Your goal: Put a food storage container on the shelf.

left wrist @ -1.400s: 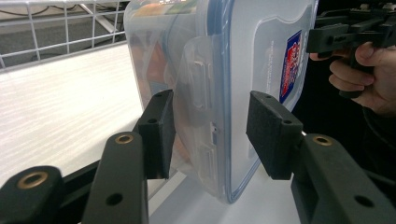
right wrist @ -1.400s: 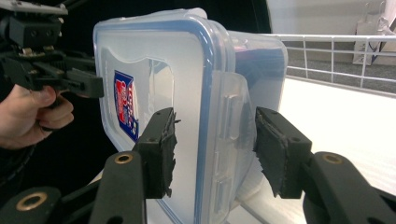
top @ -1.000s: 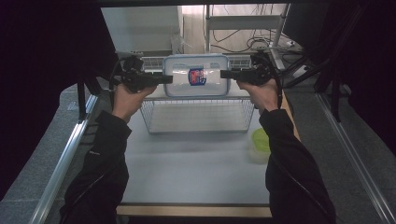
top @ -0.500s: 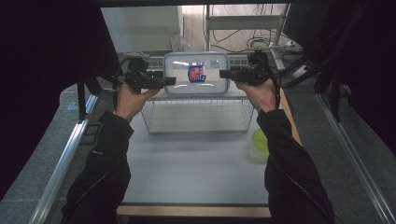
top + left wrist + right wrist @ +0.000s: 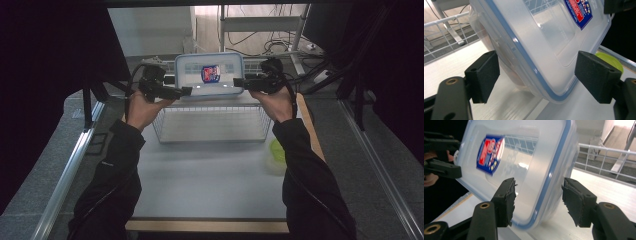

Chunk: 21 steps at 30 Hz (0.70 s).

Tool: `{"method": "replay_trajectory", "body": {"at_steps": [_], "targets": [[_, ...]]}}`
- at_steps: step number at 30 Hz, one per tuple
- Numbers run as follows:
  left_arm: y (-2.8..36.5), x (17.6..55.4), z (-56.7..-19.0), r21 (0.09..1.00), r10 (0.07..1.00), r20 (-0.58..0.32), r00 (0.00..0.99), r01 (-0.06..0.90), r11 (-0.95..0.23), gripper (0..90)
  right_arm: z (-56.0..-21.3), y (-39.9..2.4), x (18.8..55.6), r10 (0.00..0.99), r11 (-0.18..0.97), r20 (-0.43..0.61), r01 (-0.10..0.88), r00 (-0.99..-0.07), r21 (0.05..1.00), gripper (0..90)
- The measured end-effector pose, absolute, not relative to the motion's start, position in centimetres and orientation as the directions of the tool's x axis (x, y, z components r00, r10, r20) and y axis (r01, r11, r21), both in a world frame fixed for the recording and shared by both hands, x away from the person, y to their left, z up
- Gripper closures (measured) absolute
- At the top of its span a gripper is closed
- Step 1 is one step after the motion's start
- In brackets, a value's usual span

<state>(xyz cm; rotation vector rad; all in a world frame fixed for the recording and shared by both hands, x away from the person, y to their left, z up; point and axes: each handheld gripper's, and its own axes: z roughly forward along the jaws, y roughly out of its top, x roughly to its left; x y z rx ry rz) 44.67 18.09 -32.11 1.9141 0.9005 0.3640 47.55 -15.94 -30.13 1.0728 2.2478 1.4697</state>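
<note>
Now the clear plastic box w/ blue-rimmed lid [image 5: 209, 75] stands tilted at the worktop's [image 5: 210, 175] far edge; left tool [image 5: 536, 75] has just been opening, pads clear; right tool [image 5: 537, 201] also spread, not pinching. Withdraw both sideways slowly.

The high view is dimly lit, with black surrounds; light is admitted from the bright far background. The table [image 5: 210, 170] is evenly lit and soft. In the gripper views, glare is thrown on the box [image 5: 544, 37] lid, and near parts are slightly blurred.
</note>
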Motion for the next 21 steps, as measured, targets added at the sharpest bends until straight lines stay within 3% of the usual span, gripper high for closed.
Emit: {"method": "replay_trajectory", "body": {"at_steps": [15,21], "targets": [[17.5,44.8,-31.8,0.851,0.772,-0.019,0.636,0.416,-0.322,8.3,-30.7,-15.7,47.7,0.68,0.217,0.197,0.45,-0.706,0.866,46.6],[17.1,44.5,-32.4,0.828,0.758,0.04,0.651,0.403,-0.389,12.9,-30.6,-16.1,47.8,0.676,0.179,0.228,0.455,-0.701,0.872,48.0]]}}
